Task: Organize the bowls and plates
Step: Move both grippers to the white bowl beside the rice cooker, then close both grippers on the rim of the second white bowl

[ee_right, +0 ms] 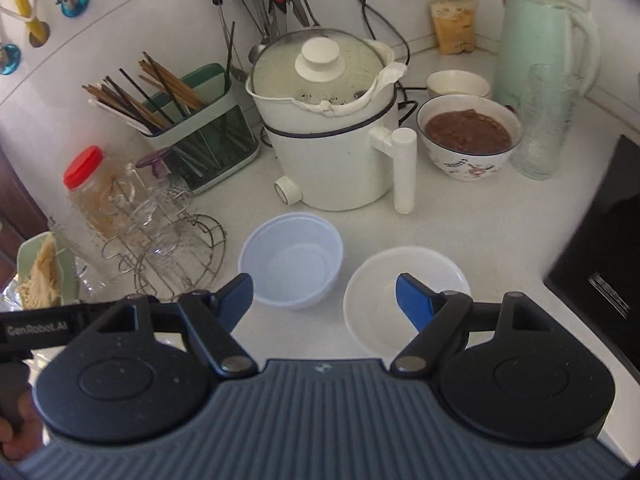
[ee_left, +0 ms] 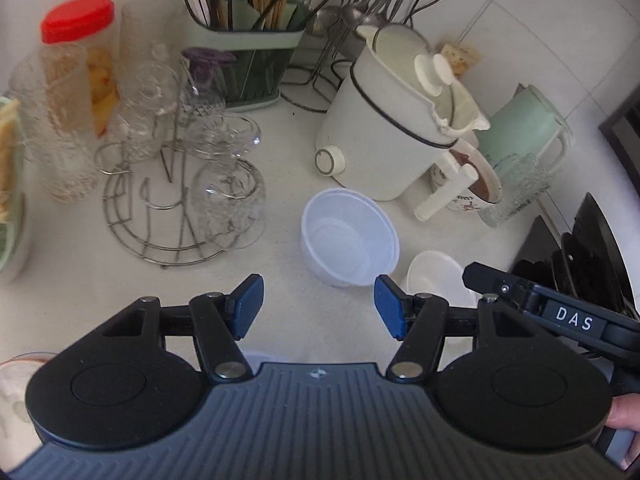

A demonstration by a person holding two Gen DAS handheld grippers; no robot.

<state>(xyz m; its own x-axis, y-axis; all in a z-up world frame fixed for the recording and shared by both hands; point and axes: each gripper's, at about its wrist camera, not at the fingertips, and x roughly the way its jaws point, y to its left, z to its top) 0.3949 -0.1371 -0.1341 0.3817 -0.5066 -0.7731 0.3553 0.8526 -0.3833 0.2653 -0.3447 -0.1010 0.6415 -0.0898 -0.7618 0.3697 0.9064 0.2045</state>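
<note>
Countertop (ee_right: 500, 220) bare before both bowls; plastic bowl (ee_right: 291, 258) beside white bowl (ee_right: 404, 298).

1. Soft, even daylight fills both views; the white counter (ee_left: 288, 184) reads bright, with only faint shadows.
2. Fisheye bending curves the wall tiles and darkens the corners.
3. Left wrist view: the red-lidded jar (ee_left: 76, 80) and glasses (ee_left: 224, 184) smear with blur at the left edge.
4. Small glints mark the glasses and wire rack (ee_right: 180, 264).
5. Central bowls (ee_right: 292, 260) stay reasonably sharp.
</note>
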